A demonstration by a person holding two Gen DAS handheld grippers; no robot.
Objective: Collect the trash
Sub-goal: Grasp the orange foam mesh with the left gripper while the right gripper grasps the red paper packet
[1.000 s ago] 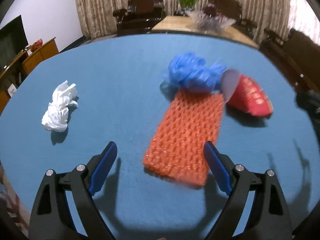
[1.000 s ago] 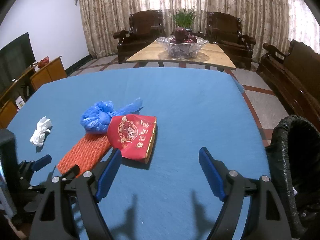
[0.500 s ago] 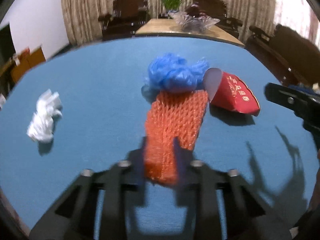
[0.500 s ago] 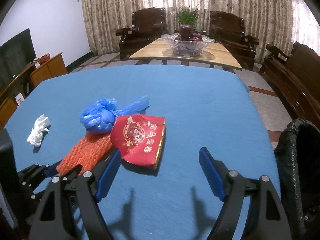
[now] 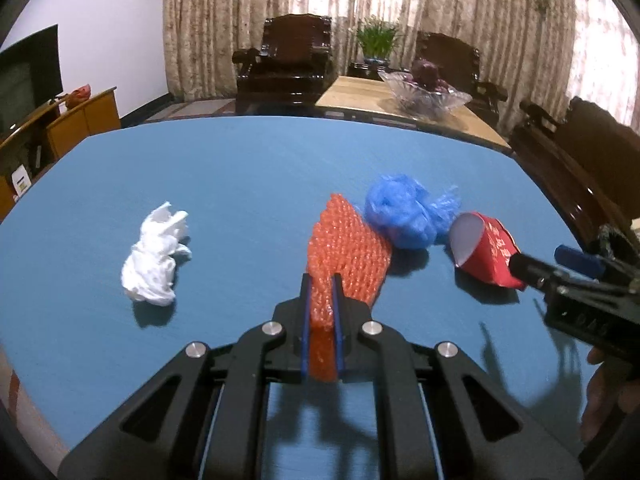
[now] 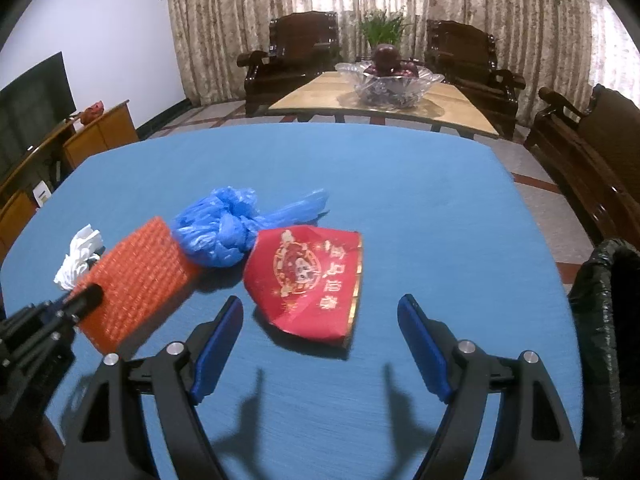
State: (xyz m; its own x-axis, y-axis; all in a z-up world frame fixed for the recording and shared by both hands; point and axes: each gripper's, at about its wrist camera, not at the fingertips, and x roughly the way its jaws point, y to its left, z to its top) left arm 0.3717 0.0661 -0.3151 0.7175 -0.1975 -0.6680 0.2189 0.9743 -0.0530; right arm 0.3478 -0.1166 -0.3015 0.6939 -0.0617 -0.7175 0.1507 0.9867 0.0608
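Blue cloth covers the desk [image 6: 400,184]; its far half and right side lie bare, right edge just beside a black-lined bin [image 6: 604,304]. Left claw [image 5: 321,308] clamped on near end of orange foam net [image 5: 344,256], far end apparently lifted. Blue plastic bag [image 6: 220,228] touches net. Right claw [image 6: 320,344] wide, empty, red packet [image 6: 308,280] just ahead. White tissue [image 5: 154,260] apart, left.
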